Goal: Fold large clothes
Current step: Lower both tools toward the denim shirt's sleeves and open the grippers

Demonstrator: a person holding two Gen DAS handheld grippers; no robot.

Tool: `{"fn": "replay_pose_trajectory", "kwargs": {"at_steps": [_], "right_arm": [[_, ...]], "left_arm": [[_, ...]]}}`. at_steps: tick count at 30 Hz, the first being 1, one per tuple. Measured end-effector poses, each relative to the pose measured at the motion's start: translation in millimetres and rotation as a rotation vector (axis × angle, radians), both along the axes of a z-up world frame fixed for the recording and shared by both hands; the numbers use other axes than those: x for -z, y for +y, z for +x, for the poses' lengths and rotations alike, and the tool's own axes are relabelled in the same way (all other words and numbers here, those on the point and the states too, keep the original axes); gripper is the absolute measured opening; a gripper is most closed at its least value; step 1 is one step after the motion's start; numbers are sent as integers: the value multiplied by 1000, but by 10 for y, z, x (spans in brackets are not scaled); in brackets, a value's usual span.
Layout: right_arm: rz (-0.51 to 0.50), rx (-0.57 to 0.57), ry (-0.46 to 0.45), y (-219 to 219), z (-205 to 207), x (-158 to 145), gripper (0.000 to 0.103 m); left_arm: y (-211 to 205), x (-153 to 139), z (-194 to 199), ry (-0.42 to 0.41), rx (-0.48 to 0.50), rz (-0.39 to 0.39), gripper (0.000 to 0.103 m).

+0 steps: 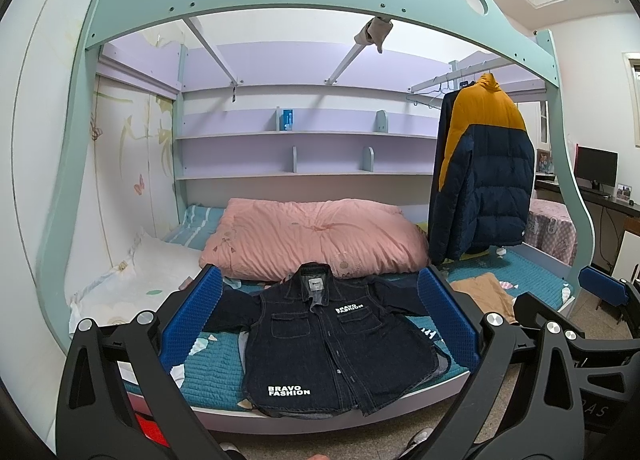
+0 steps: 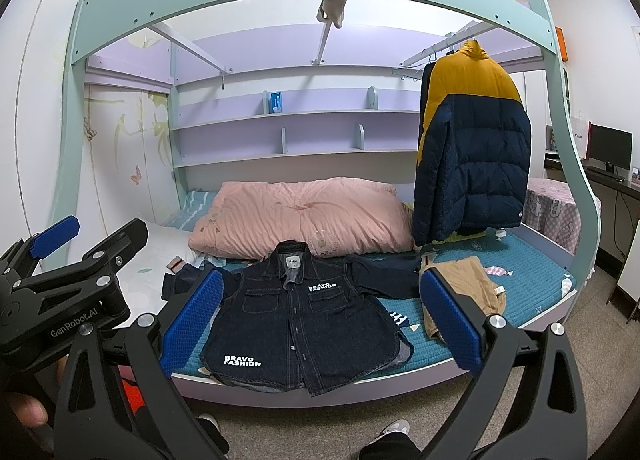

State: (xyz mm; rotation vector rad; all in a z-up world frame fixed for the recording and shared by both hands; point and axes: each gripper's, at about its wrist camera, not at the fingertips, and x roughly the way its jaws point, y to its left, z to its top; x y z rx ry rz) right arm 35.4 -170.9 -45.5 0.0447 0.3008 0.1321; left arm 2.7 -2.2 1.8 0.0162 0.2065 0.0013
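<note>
Looking straight past both hand-held grippers, the biggest thing is the teal bunk bed frame (image 1: 168, 8), and its lower bed (image 1: 216, 364) is basically the container for everything. On the mattress, largest first: a pink duvet (image 1: 316, 240) bunched at the far side, then the dark denim jacket (image 1: 320, 344) spread flat and front-up at the near edge, collar pointing away, "BRAVO FASHION" printed on chest and hem. That jacket sits dead ahead between the spread fingers of the left hand-held gripper (image 1: 320, 324), not touching them. A navy and mustard puffer coat (image 1: 484, 176) hangs from a rail beyond and to the right. The lilac shelves (image 1: 304, 136) behind hold just a small blue box (image 1: 287, 119).

The right hand-held gripper (image 2: 320, 320) is released too, nothing in it, jacket ahead and slightly left of centre. Its view shows the tan garment (image 2: 468, 292) just past its right finger much more fully, plus a jacket sleeve trailing off left. It also catches the left hand-held gripper off to its left side. The left view only shows a corner of the tan piece.
</note>
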Motion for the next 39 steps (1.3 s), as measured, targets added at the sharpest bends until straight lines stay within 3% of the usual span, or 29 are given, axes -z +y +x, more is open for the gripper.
{"fn": "replay_pose_trajectory", "kwargs": {"at_steps": [13, 26, 39], "right_arm": [[-8, 9, 63, 71, 548, 246, 95], [-14, -18, 179, 228, 1689, 666, 95], [-58, -181, 352, 990, 2996, 1219, 95]], "left_arm": [[-38, 382, 621, 66, 2, 9, 98], [136, 795, 1849, 162, -30, 41, 98], [1049, 1539, 3160, 413, -133, -83, 98]]}}
